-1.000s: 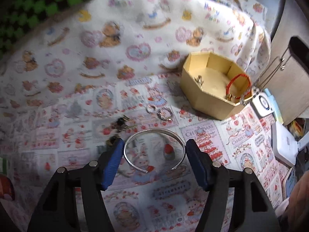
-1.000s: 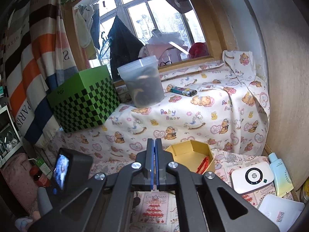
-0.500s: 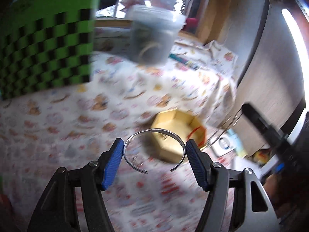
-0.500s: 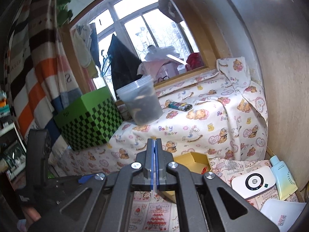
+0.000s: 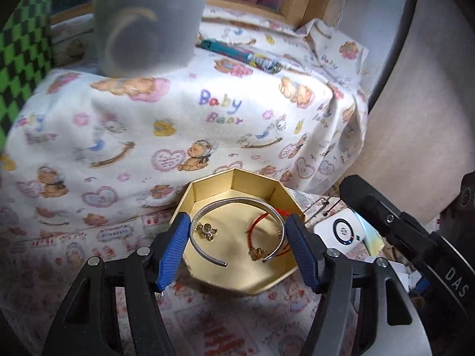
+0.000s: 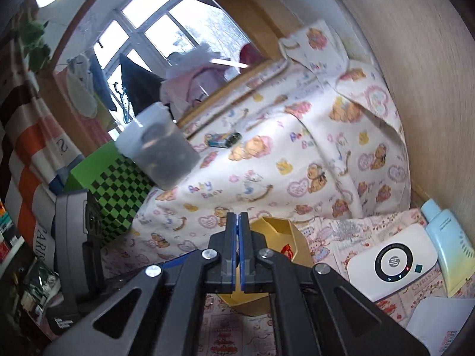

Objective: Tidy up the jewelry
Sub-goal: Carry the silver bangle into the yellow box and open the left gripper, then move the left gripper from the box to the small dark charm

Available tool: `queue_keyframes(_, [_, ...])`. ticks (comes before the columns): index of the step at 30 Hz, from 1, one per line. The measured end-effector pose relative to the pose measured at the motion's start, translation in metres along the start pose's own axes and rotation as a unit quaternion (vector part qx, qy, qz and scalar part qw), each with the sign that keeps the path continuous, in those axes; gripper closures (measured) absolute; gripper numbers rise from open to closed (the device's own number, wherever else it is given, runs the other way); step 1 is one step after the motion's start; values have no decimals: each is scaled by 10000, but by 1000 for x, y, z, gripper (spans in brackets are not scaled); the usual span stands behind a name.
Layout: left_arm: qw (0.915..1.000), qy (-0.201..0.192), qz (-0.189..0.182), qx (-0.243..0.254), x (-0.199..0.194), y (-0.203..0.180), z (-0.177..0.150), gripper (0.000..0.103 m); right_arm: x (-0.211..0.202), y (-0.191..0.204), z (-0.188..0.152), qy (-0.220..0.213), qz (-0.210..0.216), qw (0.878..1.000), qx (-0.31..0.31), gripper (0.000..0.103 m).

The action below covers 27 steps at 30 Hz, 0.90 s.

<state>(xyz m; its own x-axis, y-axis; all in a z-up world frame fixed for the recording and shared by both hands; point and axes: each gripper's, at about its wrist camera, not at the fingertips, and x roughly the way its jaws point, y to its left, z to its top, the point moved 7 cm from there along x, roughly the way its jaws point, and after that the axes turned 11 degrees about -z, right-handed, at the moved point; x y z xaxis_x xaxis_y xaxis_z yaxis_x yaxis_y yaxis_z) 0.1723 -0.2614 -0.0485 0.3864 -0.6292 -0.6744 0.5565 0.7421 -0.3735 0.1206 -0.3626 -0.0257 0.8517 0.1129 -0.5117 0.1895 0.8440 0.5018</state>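
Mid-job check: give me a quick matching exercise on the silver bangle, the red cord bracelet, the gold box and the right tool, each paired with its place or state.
Things:
1. silver bangle
2. red cord bracelet
3. gold box
4. right tool

Places or states:
A. pads together, nothing between them
B. lying inside the box
C. open-topped, on the printed cloth
D. held between the left tool's blue pads, over the box

Pairs: 1-D, 2-B, 3-C, 4-A

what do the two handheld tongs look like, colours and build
Both are alike: the left tongs have black plastic arms with triangular cut-outs, silver round screws at the joints, and ribbed blue pads. The right tongs show the same black frame, silver screws and thin blue pads.
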Motion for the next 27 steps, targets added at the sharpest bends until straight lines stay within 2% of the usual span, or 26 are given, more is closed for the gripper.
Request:
queue_keyframes(5, [9999,98,48,73,19,2,-2,38,7,-7,-4,185,-13,9997,145,102])
queue_keyframes(9, [9998,-5,10,222,19,-1,-6,38,9,-9,-4,239,-2,9995,219,101])
queue_keyframes(12, [9993,-123,208,299,10,4,-7,38,10,-9,-5,280,6,9994,221,100])
queue_keyframes(15, [9990,-241,282,269,-5,11,-6,33,13,-7,-7,361,26,9992,161,100])
queue_keyframes(20, [9966,-659,492,104,-52,23,-4,28,10,1,-8,293,-4,9996,-59,98])
queue_keyframes(22, [9941,-839,665,157,-73,28,-6,26,6,6,-9,235,2,9996,-153,88])
queue_keyframes(24, [9919,-978,786,172,-95,35,-11,26,1,13,-10,145,-44,9994,-320,85])
queue_keyframes(27, [9867,-1245,1024,219,-126,41,-18,26,-5,24,-13,34,-94,9983,-567,72])
